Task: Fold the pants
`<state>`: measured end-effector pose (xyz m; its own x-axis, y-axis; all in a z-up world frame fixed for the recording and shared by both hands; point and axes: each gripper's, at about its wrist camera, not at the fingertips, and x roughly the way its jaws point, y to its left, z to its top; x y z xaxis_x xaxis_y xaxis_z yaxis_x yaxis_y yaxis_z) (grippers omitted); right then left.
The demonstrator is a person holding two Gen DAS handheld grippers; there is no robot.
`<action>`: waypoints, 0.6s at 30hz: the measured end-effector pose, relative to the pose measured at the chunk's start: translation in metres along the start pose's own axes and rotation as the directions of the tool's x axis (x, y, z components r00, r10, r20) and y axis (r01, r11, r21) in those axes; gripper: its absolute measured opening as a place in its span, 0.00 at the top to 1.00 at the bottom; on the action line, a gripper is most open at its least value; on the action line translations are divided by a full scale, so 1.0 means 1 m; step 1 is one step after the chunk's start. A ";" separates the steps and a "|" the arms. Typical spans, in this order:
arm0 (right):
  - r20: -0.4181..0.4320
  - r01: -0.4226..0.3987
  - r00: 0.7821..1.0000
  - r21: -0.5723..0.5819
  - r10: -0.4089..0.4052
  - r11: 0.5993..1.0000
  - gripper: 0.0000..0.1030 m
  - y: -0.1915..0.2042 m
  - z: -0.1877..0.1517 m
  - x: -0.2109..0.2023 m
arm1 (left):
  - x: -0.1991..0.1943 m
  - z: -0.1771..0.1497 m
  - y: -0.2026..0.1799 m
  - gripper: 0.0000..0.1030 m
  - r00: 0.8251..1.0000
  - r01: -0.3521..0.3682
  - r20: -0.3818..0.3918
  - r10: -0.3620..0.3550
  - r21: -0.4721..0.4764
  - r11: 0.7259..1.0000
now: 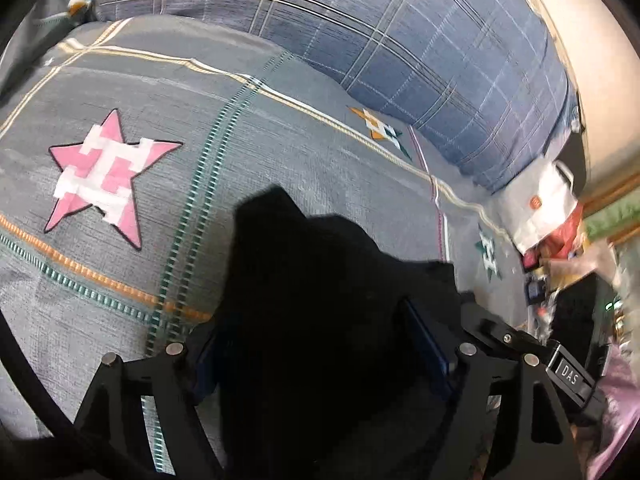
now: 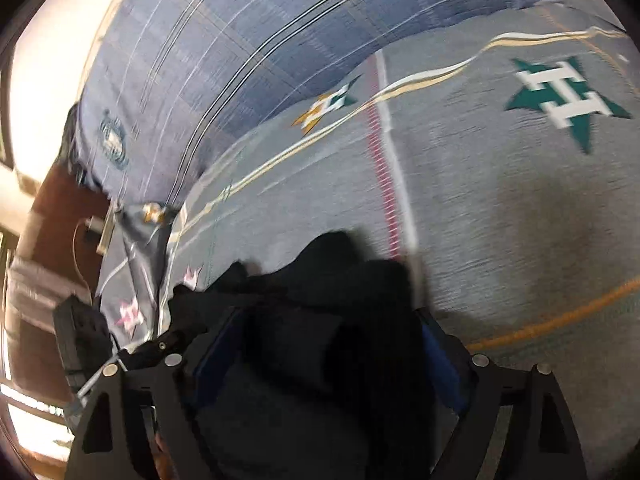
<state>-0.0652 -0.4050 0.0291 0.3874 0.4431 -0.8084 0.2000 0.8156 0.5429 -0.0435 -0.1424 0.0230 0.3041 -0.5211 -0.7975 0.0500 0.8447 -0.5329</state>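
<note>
The pants (image 1: 320, 300) are black and bunched between the fingers of my left gripper (image 1: 316, 352), which is shut on the cloth and holds it above the grey bedspread (image 1: 280, 152). In the right wrist view the same black pants (image 2: 332, 344) fill the gap of my right gripper (image 2: 328, 356), which is shut on them. The fingertips of both grippers are hidden by the fabric. The rest of the pants hangs out of sight below the cameras.
The bedspread has a pink star (image 1: 104, 176) and a green star (image 2: 560, 96). A blue plaid quilt (image 1: 400, 40) lies along the far side. White bags and clutter (image 1: 548, 208) sit off the bed's right edge; a nightstand area (image 2: 60, 264) lies to the left.
</note>
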 end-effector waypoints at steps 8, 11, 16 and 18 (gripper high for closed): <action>0.040 0.088 0.996 -0.093 -0.085 0.992 0.33 0.015 -0.006 -0.002 | -0.007 -0.008 -0.009 0.34 0.997 -0.041 0.066 0.038 0.046 0.998; 0.059 0.084 0.995 -0.115 -0.078 0.990 0.45 0.020 -0.009 -0.006 | -0.025 -0.015 -0.018 0.52 0.990 -0.050 0.134 0.038 0.086 0.995; 0.088 -0.014 0.996 -0.091 0.022 0.996 0.55 0.016 -0.008 -0.021 | -0.042 -0.018 -0.031 0.57 0.981 -0.038 0.194 0.011 0.137 0.990; 0.122 -0.027 0.992 -0.093 0.038 0.995 0.55 0.015 -0.008 -0.028 | -0.047 -0.015 -0.036 0.57 0.981 -0.038 0.196 0.008 0.149 0.988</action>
<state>-0.0805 -0.4018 0.0580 0.5015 0.4254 -0.7534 0.1053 0.8343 0.5411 -0.0737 -0.1501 0.0752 0.4851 -0.4799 -0.7310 0.1795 0.8728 -0.4539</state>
